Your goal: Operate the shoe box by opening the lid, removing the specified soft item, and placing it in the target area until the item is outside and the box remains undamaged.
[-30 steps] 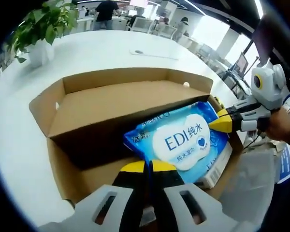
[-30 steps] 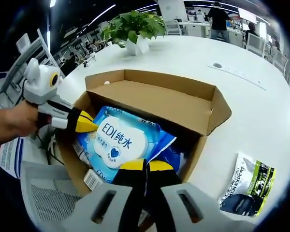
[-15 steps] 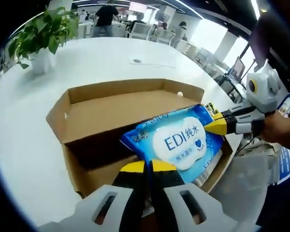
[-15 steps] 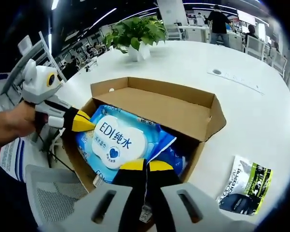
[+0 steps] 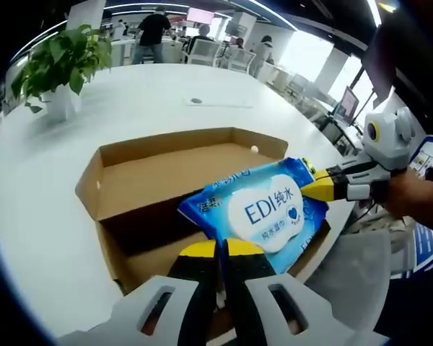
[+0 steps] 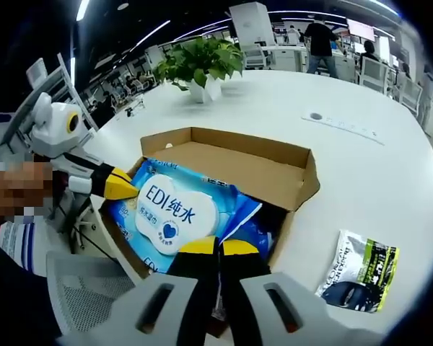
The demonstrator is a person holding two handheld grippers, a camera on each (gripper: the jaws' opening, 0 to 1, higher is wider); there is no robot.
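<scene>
Your right gripper view gives you something the left gripper view does not: a flat sachet [image 6: 359, 271] with black, white and green print lying on the white table [image 6: 361, 180] beside the box. Its lettering is too small to read with confidence.

The cardboard shoe box [image 5: 159, 180] sits open on the table [image 5: 50, 209], its lid folded back on the far side. You can see the same box [image 6: 231, 162] from the opposite end in the right gripper view.

The blue wipes pack [image 5: 256, 213] is held tilted over the open box, raised above its rim at the near side. Its white oval label reads "EDI" followed by Chinese characters, with a small blue heart under them. A further line of small print sits below. The pack [image 6: 177, 213] shows the same label in the right gripper view.

Your left gripper [image 5: 218, 252] has its jaws clenched on the near edge of the pack. Your right gripper [image 6: 218, 251] is likewise closed on the pack's opposite edge. Each gripper also appears at the side of the other's view, yellow tips against the pack's end.

A potted green plant [image 5: 58, 61] stands on the table beyond the box. The plant [image 6: 200, 65] is also visible from the other side.
</scene>
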